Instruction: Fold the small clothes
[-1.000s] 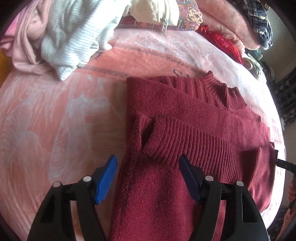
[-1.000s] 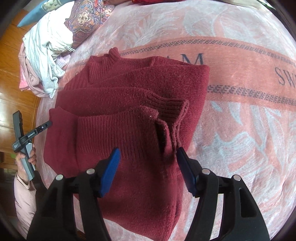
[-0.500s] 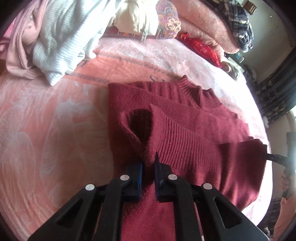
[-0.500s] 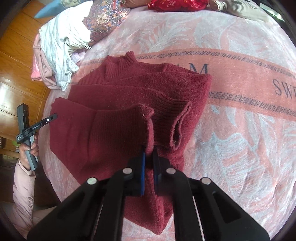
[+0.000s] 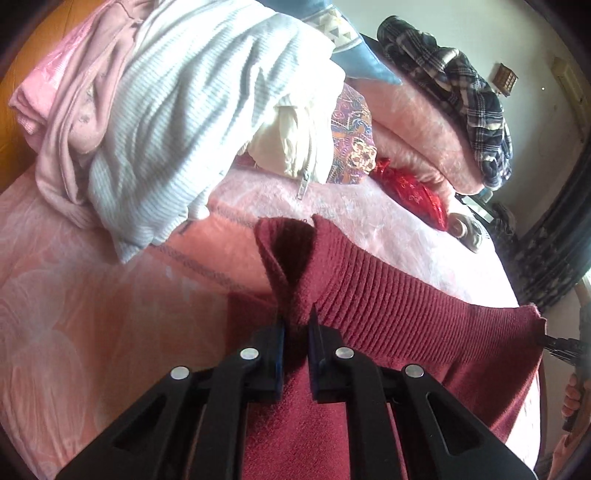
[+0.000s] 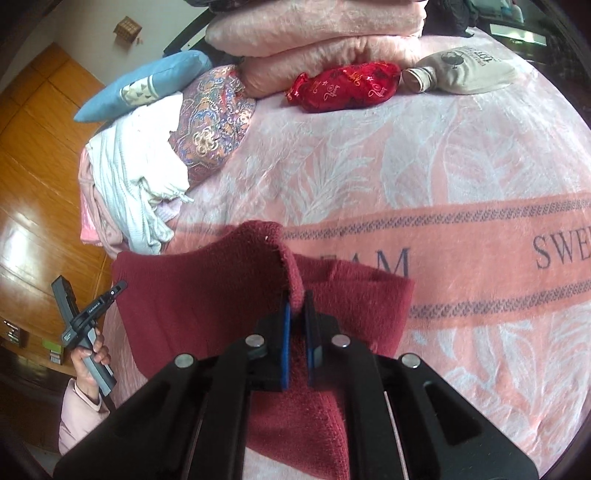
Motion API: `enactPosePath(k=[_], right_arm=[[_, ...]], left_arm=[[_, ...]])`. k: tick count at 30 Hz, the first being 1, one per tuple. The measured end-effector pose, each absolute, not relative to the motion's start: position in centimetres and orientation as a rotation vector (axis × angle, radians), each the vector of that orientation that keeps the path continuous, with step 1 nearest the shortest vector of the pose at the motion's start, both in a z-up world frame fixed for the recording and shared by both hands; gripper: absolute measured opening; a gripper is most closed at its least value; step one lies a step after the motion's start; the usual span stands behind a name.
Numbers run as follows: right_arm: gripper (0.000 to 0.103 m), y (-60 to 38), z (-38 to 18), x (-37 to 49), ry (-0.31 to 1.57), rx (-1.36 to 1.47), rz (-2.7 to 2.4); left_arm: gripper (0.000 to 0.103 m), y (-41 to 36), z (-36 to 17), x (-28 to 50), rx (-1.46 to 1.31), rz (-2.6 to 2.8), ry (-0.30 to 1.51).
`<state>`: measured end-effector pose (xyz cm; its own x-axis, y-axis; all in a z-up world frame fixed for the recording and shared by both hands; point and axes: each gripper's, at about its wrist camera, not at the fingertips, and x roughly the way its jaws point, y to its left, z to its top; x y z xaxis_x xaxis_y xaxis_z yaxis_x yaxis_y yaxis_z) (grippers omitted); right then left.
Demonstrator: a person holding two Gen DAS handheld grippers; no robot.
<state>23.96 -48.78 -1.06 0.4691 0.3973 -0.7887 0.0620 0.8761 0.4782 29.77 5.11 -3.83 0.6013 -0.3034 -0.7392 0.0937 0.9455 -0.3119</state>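
A dark red knit sweater (image 5: 388,306) lies partly folded on the pink bed blanket (image 5: 92,314). My left gripper (image 5: 297,325) is shut on one corner of its ribbed hem edge and holds it lifted off the bed. My right gripper (image 6: 297,308) is shut on the other corner of the sweater (image 6: 207,295), also raised, so the held edge stretches between the two grippers. The lower layers of the sweater lie on the blanket (image 6: 443,177) under the lifted part. The left gripper shows at the left of the right wrist view (image 6: 88,317) in a hand.
A heap of white and pink clothes (image 5: 155,122) lies at the back left. Behind are folded pink blankets (image 6: 317,33), a patterned cushion (image 6: 210,114), a blue pillow (image 6: 147,85), a red pouch (image 6: 343,86), a beige bag (image 6: 461,72) and a plaid garment (image 5: 469,96).
Both grippers closed on the sweater's hem corners, then lifted them up and carried them toward the collar end. The hem edge now hangs raised between them.
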Motion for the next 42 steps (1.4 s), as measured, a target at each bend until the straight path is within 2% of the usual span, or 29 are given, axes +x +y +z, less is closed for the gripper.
enactPosePath(k=[5,10,16,18,19,21,23,25,29,32,36,42], right_arm=[[0.005,-49.7,-6.9,28.9,1.136,0.491,0.149],[0.005,-50.4,-12.3,30.4,1.218,0.475,0.078],[0.008,-50.3,-14.2,29.9,1.268,0.463,0.047],[0.015,-49.8,-13.5,29.5,1.268,0.427,0.046],[0.023,-49.7,-13.0,29.1,1.266,0.418,0.044],[0.033,-49.6,-11.6,28.2,1.260,0.417,0.055],[0.037,-49.3,-9.9,27.0,1.260,0.377,0.066],[0.060,-49.0,-8.4,25.2,1.260,0.342,0.073],[0.074,-48.7,-6.8,20.4,1.306,0.376,0.141],[0.078,-47.8,-7.2,16.9,1.353,0.398,0.178],[0.079,-46.5,-9.1,14.2,1.420,0.349,0.168],[0.079,-45.0,-12.2,14.2,1.496,0.348,0.154]], left_arm=[[0.010,3.7,-7.7,35.0,-0.228,-0.199,0.991],[0.011,2.5,-12.5,36.7,-0.127,-0.162,1.105],[0.018,1.7,-13.9,36.7,-0.047,-0.136,1.111],[0.025,1.5,-13.3,36.4,-0.042,-0.123,1.111],[0.039,1.6,-12.9,36.1,-0.047,-0.120,1.117],[0.053,2.1,-11.9,35.0,-0.089,-0.144,1.127],[0.059,2.8,-10.6,33.6,-0.113,-0.170,1.151],[0.069,3.7,-9.7,31.7,-0.125,-0.196,1.177],[0.075,6.9,-9.3,26.9,-0.220,-0.266,1.257],[0.076,9.3,-10.4,24.0,-0.287,-0.272,1.321],[0.076,10.8,-11.4,21.7,-0.299,-0.271,1.334],[0.078,8.4,-12.3,21.8,-0.213,-0.296,1.358]])
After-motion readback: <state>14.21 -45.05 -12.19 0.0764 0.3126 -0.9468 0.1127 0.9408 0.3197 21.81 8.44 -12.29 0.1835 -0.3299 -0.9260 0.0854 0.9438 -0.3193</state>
